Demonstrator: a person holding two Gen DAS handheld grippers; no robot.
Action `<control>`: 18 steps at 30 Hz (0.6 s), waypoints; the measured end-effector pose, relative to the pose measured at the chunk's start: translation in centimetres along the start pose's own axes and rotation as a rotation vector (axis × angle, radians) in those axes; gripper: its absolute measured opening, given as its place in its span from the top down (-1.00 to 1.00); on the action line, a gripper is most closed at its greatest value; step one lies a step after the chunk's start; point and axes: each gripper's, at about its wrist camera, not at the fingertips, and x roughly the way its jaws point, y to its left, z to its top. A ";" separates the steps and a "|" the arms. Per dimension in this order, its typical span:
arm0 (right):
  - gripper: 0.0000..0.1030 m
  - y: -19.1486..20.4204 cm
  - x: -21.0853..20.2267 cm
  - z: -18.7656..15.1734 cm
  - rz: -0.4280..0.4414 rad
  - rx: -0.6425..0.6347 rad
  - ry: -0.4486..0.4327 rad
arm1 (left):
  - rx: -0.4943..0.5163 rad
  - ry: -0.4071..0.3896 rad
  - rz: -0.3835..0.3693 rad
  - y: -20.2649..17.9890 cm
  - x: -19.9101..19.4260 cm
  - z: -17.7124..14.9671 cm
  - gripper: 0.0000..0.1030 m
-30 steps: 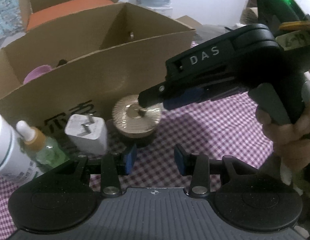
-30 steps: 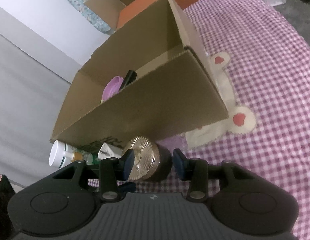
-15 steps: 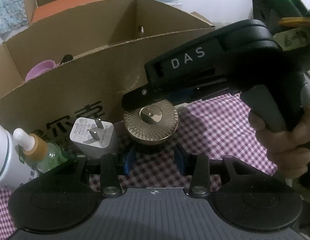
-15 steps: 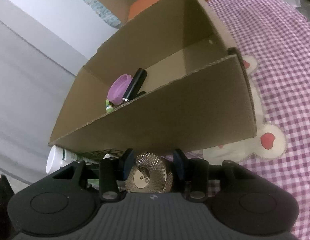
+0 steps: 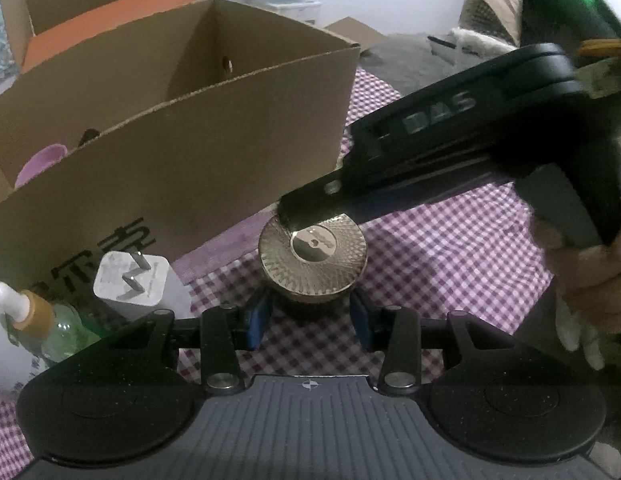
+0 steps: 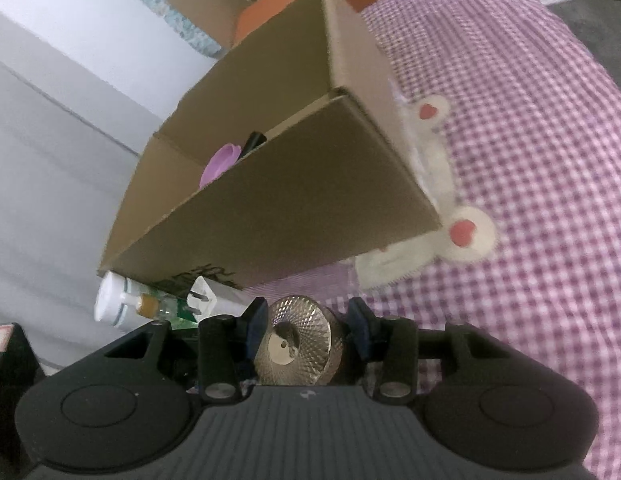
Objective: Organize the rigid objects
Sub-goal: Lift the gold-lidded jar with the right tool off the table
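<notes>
A round jar with a ribbed gold lid (image 5: 312,258) stands on the pink checked cloth in front of a cardboard box (image 5: 170,148). My left gripper (image 5: 308,318) is open, its blue pads on either side of the jar's near base. My right gripper (image 6: 306,330) reaches in from the right; its jaws straddle the jar (image 6: 298,342) with gaps showing at both pads. Its fingertip (image 5: 294,210) lies over the lid's far edge in the left wrist view. The box (image 6: 270,200) holds a purple cup (image 6: 220,162) and a black tube (image 6: 252,142).
A white plug charger (image 5: 130,280), a green dropper bottle (image 5: 42,324) and a white bottle (image 6: 110,300) stand left of the jar against the box. An orange box (image 5: 98,16) sits behind. The cloth has a cream bear patch (image 6: 450,232) on the right.
Both grippers have closed in on the jar, which now sits between both pairs of pads. The right gripper dropped lower, so less of the box's inside shows.
</notes>
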 end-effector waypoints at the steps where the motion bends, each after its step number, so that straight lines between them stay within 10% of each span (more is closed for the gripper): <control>1: 0.08 -0.2 -0.4 -0.1 -0.002 0.003 -0.010 | 0.004 0.005 0.000 0.0 0.1 0.2 0.17; 18: 0.00 -0.9 0.5 -1.4 0.001 0.046 0.017 | -0.002 0.039 0.033 -0.6 2.4 1.6 0.04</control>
